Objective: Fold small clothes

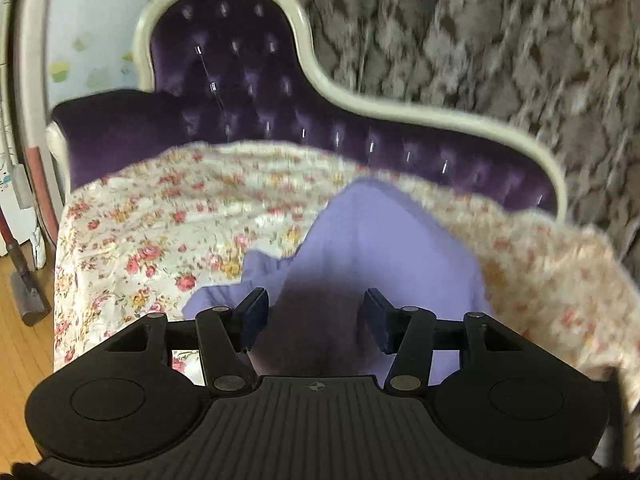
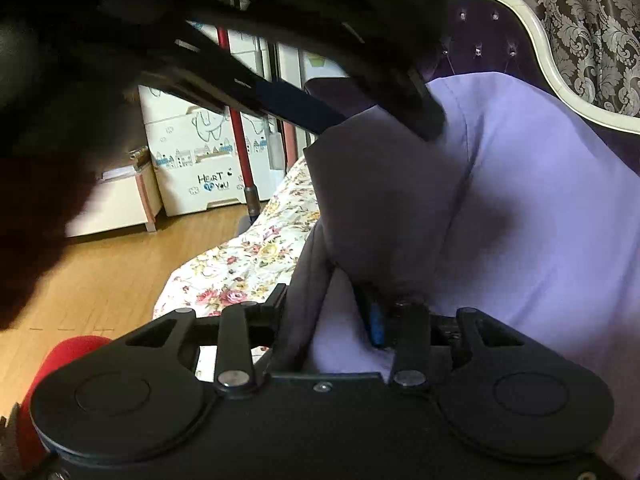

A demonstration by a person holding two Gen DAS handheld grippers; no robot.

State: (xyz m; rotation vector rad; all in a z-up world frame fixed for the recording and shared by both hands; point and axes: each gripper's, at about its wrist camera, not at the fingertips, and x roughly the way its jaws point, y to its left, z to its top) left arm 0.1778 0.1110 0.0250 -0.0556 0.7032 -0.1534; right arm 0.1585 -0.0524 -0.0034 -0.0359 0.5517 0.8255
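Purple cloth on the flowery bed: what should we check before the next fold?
1. Lavender fabric garment is over the floral quilted bedspread, not on the wooden floor: ok.
2. Garment sits between the left hand-held gripper fingers: ok.
3. Left grip pinches firmly: cannot tell.
4. Garment sits between the right hand-held gripper fingers: ok.
5. Right grip pinches firmly: cannot tell.
6. Garment lies flat and smooth: not ok, it is bunched and raised.
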